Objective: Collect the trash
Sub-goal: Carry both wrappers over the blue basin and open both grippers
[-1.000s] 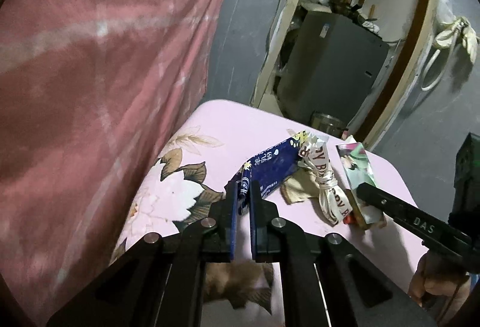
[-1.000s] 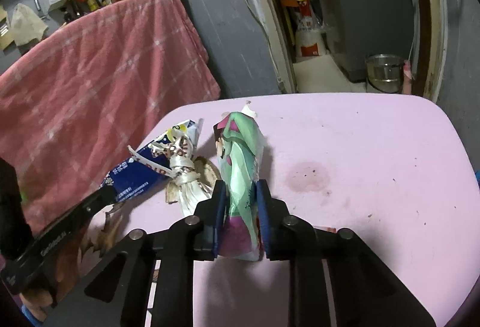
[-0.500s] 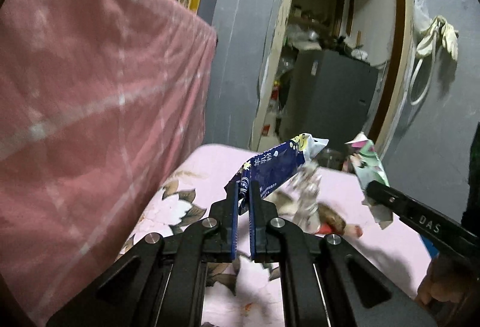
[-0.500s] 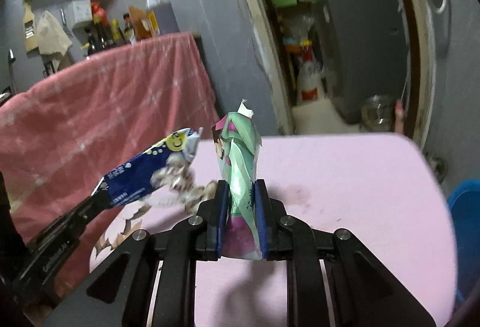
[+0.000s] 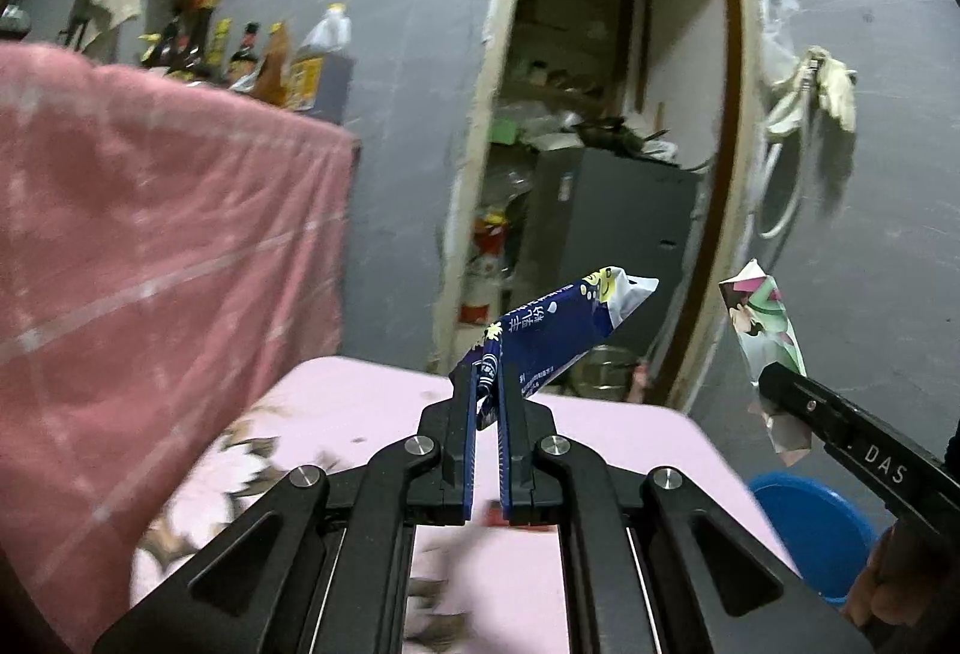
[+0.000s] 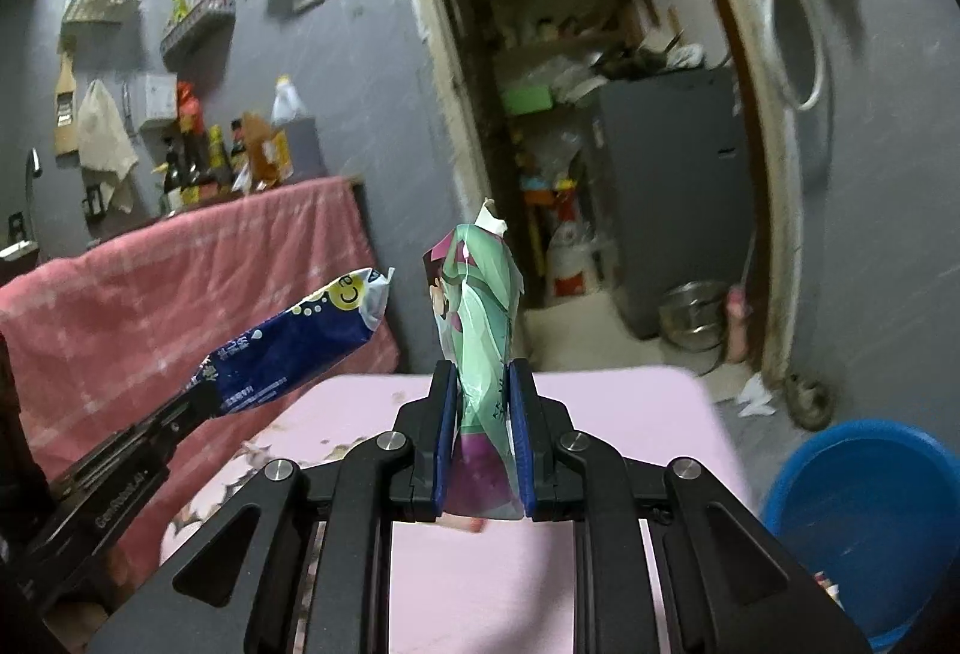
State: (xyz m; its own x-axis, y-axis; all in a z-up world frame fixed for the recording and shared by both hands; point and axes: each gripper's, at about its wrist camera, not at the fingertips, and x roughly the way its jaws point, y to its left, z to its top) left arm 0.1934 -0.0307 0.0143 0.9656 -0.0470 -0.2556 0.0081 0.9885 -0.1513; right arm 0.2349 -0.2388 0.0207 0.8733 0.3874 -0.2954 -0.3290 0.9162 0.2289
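Left wrist view shows the left gripper (image 5: 486, 390) clamped on a blue wrapper (image 5: 558, 330) at frame centre, held above the pink tabletop (image 5: 600, 432). Right wrist view shows the right gripper (image 6: 483, 402) clamped on a green wrapper (image 6: 480, 306) at centre, with a blue bin (image 6: 864, 510) at lower right.

Your left claw (image 5: 486, 402): matte black linkage arms with triangular cut-outs, round silver pivot screws and blue pads (image 5: 467, 450) lining both fingers. Your right claw (image 6: 483, 414): the same black frame, silver screws and blue pads (image 6: 445, 444). White lettering "DAS" marks its side, beside your bare skin.
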